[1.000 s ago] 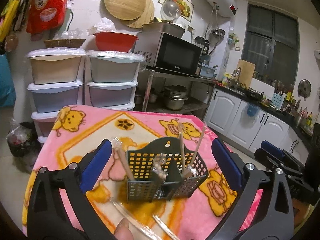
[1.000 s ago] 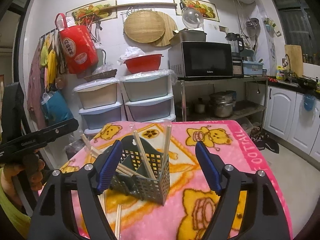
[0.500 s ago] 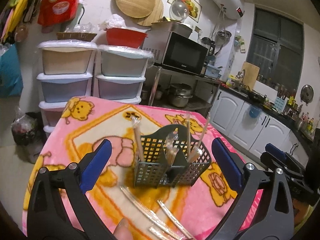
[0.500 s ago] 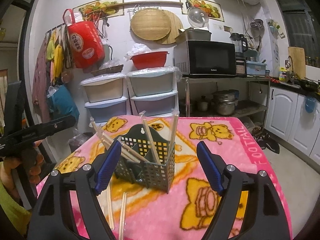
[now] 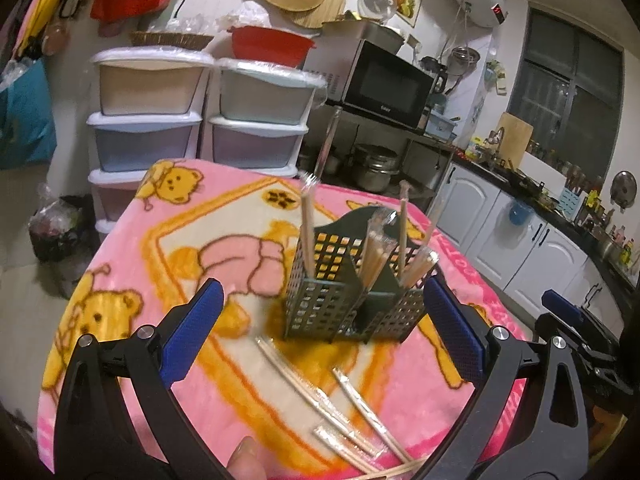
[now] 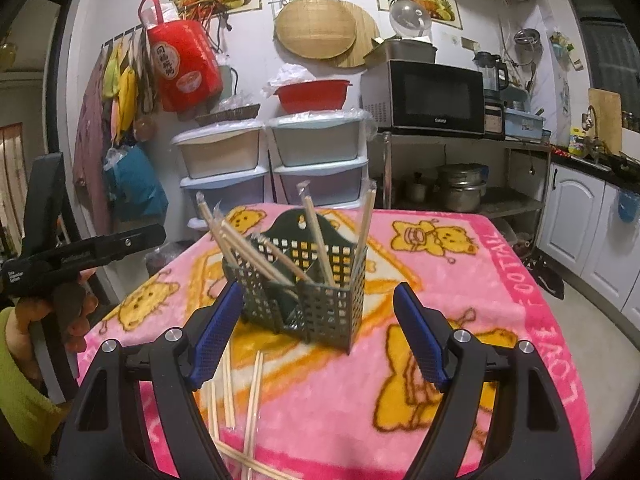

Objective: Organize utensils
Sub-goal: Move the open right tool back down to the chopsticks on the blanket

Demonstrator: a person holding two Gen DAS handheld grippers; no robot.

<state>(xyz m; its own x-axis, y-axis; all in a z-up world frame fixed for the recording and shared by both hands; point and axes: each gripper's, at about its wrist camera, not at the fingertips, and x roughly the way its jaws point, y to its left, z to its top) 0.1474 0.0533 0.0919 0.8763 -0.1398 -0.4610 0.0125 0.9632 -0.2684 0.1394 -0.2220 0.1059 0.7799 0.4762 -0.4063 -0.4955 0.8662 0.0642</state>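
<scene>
We hold both the left claw (image 5: pixel 320 344) and the right claw (image 6: pixel 316 332) spread wide and empty before the utensil caddy (image 5: pixel 352 292). Wrapped chopsticks (image 5: pixel 336 404) lie near it on the tabletop (image 5: pixel 160 240).

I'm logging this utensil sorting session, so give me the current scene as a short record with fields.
surface: pink bear blanket
holder: dark green perforated caddy, upright, several wrapped chopsticks standing in it
loose items: wrapped chopsticks lying flat in front of the caddy
left gripper: jaws open, empty
right gripper: jaws open, empty
</scene>
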